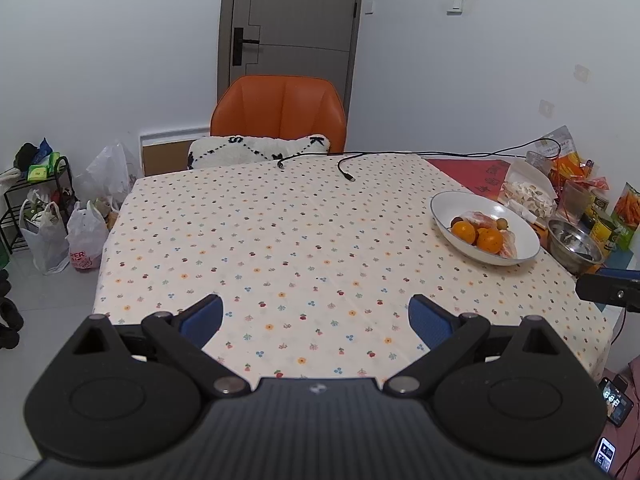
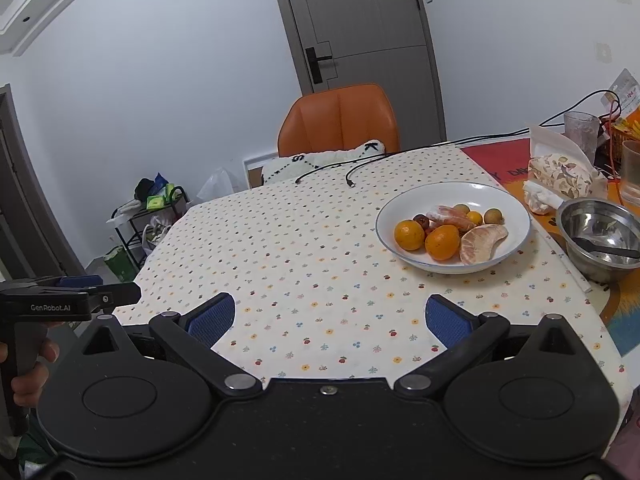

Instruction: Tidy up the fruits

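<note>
A white bowl (image 2: 516,204) with a thin blue rim stands on the right part of the flowered tablecloth (image 2: 304,248). In it lie two oranges (image 2: 409,234), peeled pomelo segments (image 2: 482,242) and a few small round fruits (image 2: 492,215). The left wrist view shows the same bowl (image 1: 452,204) far right with the oranges (image 1: 489,239). My right gripper (image 2: 330,316) hovers open over the near table edge, short of the bowl, nothing between its blue pads. My left gripper (image 1: 316,318) is open too, over the near middle, empty. A hand holds the left gripper's handle (image 2: 24,376).
A steel bowl (image 2: 600,236) with a spoon sits right of the fruit bowl, then a bag of nougat (image 2: 560,176), glasses (image 2: 582,130) and snack packets (image 1: 568,164). Two cable ends (image 2: 350,182) lie at the far edge. An orange chair (image 1: 278,114) stands behind.
</note>
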`<state>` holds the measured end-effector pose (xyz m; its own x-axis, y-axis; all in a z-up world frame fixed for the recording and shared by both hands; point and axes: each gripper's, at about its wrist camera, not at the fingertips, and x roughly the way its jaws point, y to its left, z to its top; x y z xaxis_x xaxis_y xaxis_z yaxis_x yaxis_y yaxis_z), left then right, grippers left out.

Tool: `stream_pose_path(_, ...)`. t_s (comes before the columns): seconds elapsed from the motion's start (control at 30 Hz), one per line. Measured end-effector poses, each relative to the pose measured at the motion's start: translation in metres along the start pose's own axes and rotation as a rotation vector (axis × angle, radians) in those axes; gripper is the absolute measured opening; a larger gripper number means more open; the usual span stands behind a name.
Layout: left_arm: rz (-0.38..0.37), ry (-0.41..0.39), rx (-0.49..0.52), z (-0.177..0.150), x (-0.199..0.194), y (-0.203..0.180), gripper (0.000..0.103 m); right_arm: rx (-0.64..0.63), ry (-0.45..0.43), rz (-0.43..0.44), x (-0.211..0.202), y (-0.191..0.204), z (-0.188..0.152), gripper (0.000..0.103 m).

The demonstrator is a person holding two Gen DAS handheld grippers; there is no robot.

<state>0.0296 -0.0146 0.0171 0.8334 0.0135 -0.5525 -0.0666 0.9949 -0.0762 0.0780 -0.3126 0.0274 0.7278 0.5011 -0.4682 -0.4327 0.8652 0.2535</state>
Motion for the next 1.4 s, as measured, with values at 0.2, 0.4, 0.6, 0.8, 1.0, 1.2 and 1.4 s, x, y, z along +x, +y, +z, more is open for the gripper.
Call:
stream_pose_path(0.2,-0.001,0.001,-0.003,-0.0002,0.0006,0.0007,0.098,-0.004,0.001,0.000,0.0003,0.0012,-0.0002,0.103)
stream_pose_path(0.4,-0.004,0.002,-0.004,-0.0017,0.0005,0.0018,0.098,-0.007,-0.002,-0.002,-0.0004,0.0014,-0.0003,0.103)
stream_pose_path(0.6,-0.004,0.004,-0.003,-0.0018,0.0014,0.0011,0.098,-0.006,-0.001,0.000,0.0000,0.0009,-0.0001,0.103)
stream_pose_path(0.8,-0.004,0.004,-0.004,-0.0021,0.0017,0.0013,0.098,-0.008,-0.004,-0.002,-0.0006,0.0017,0.0001,0.103)
stream_pose_path(1.0,-0.003,0.004,-0.005,-0.0020,0.0016,0.0015,0.098,-0.008,-0.004,-0.002,-0.0006,0.0017,0.0000,0.103)
stream_pose_path(1.2,-0.003,0.005,-0.007,-0.0030,0.0016,0.0015,0.098,-0.009,-0.005,-0.001,-0.0009,0.0013,0.0000,0.103)
stream_pose_path(1.4,-0.004,0.006,-0.007,-0.0025,0.0017,0.0019,0.098,-0.011,-0.006,-0.002,-0.0012,0.0005,0.0005,0.103)
